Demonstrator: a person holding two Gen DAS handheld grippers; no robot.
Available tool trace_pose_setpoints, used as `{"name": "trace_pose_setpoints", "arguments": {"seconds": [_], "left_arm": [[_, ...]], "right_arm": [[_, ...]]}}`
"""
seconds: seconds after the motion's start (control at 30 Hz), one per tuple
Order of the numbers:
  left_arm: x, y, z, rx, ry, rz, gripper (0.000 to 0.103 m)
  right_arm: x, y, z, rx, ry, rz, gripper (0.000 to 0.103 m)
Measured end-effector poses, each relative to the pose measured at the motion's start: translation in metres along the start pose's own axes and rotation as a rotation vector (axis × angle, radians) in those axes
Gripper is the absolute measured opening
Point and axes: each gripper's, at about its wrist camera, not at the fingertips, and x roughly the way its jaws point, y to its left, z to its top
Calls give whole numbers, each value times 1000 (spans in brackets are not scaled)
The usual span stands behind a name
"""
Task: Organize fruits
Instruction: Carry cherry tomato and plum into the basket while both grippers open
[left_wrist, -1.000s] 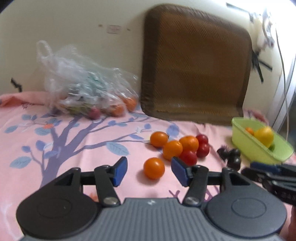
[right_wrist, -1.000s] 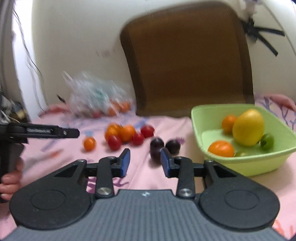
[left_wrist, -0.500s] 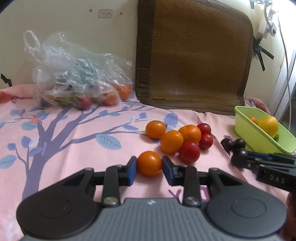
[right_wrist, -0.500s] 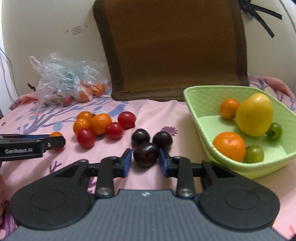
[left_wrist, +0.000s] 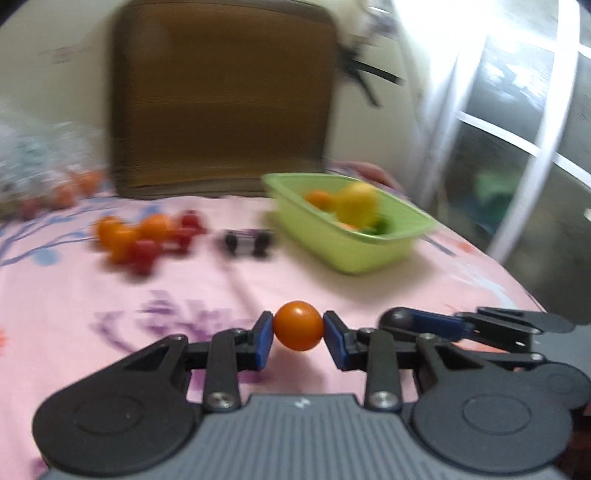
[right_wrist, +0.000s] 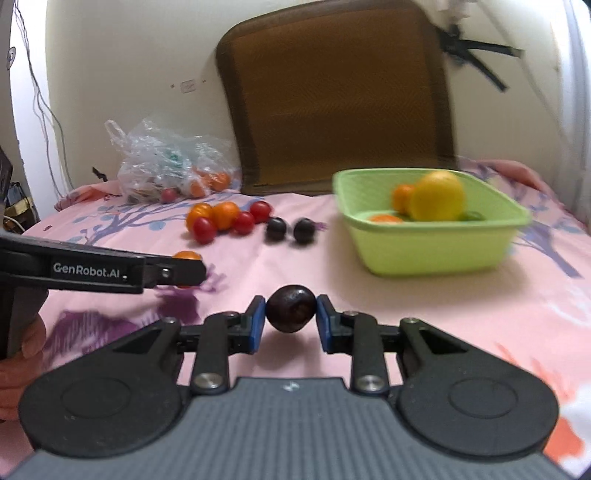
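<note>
The left gripper is clamped on a small round orange fruit, the right gripper on a dark purple round plum; both fruits sit between blue pads above the pink floral cloth, the light green plastic basket ahead and rightward

Glossy plum; smooth plastic basket; cloth sheet, probably cotton.
</note>
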Motion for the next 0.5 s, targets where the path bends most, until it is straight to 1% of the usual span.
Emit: {"name": "trace_pose_setpoints", "arguments": {"seconds": [0.1, 0.23, 0.3, 0.33, 0.37, 0.47, 0.5], "left_arm": [[14, -29, -3, 57, 26, -30, 30], [27, -53, -11, 118, 66, -11, 31], [31, -58, -14, 142, 64, 29, 33], [31, -60, -14, 152, 66, 38, 37], [31, -61, -15, 156, 65, 46, 38], [28, -62, -13, 162, 63, 64, 39], [27, -63, -13, 166, 59, 70, 39]], "right_arm": [[-16, -13, -8, -2, -2, -41, 32], [-26, -28, -19, 12, 13, -81, 33], [-27, -38, -23, 24, 30, -75, 33], [-29, -41, -24, 32, 24, -60, 33], [-30, -42, -25, 36, 20, -54, 34], [-32, -39, -26, 8, 23, -46, 35], [-33, -40, -26, -3, 20, -42, 39]]}}
